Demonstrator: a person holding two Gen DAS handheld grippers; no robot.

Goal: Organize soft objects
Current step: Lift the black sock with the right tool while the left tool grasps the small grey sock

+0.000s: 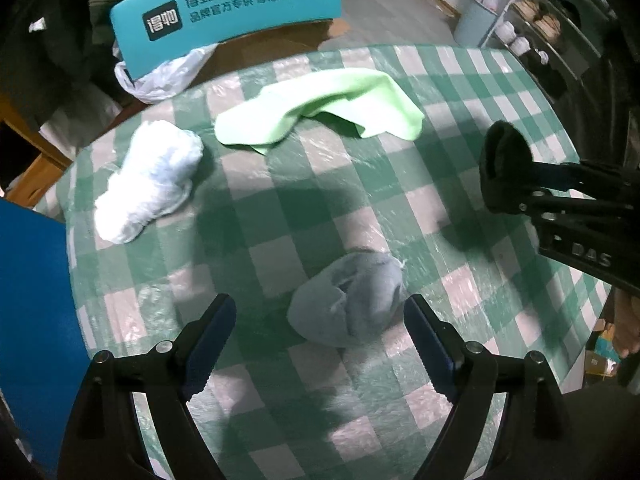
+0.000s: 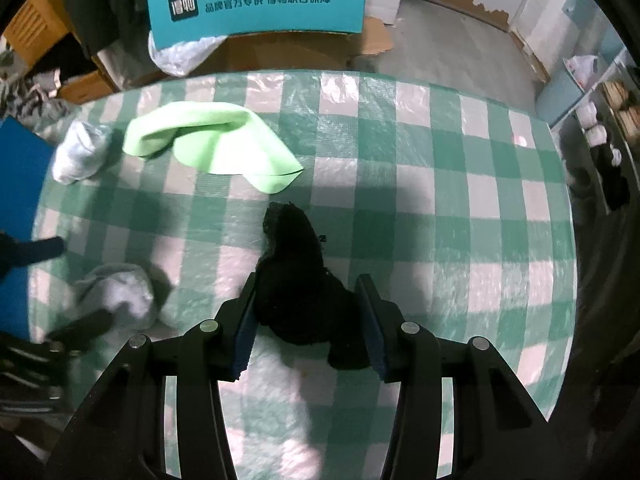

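A rolled grey sock (image 1: 348, 300) lies on the green-checked table (image 1: 460, 92), just ahead of and between the fingers of my left gripper (image 1: 320, 344). That gripper is open and its pads stand clear of the sock. My right gripper (image 2: 310, 328) is shut on a black sock (image 2: 296, 280), which sticks out forward between its blue pads. In the left wrist view the black sock (image 1: 502, 152) hangs above the cloth at the right. A white rolled sock (image 1: 148, 184) and a light green cloth (image 1: 320, 108) lie toward the far left of the table.
A blue panel (image 1: 32, 320) stands at the table's left edge. Beyond the far edge are a teal printed box (image 1: 224, 4), a plastic bag (image 1: 160, 76) and cardboard. A shelf with shoes (image 1: 536, 20) is at the far right.
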